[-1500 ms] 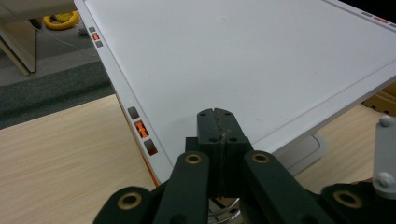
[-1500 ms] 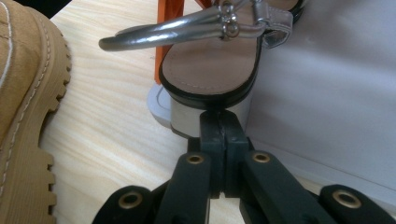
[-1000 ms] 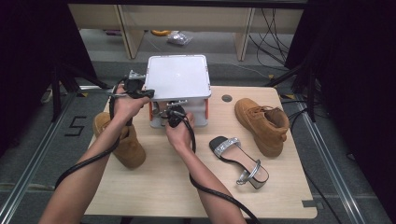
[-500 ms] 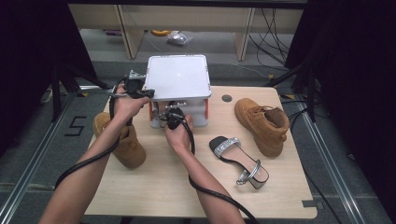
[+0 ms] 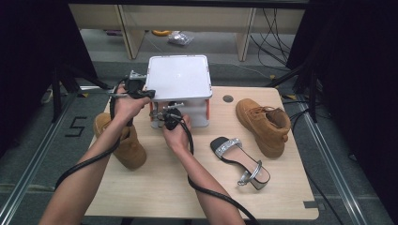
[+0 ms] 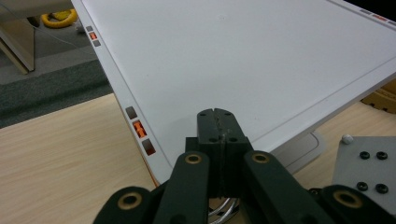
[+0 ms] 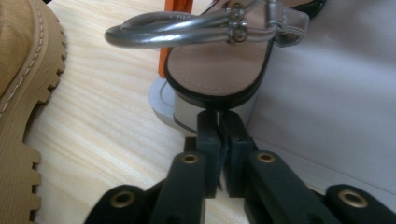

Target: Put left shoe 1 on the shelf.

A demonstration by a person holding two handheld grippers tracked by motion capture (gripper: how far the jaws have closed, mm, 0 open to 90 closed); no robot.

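overhead, both grippers (left (image 5: 149,93) closed, right (image 5: 160,114) barely parted) meet a white box (image 5: 178,77) on the wooden table (image 5: 155,187).

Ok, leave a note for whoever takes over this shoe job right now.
Left tool: shut, tips at the edge of the white box's lid; whether it grips the lid is unclear.
Right tool: jaws have just been opening, a crack apart, just below the first sandal, not pressing it.
Things: first sandal at the box front; second sandal and two tan boots on the table.
Done: first sandal brought to the box.
Left: probably seat it, then fetch the second sandal.
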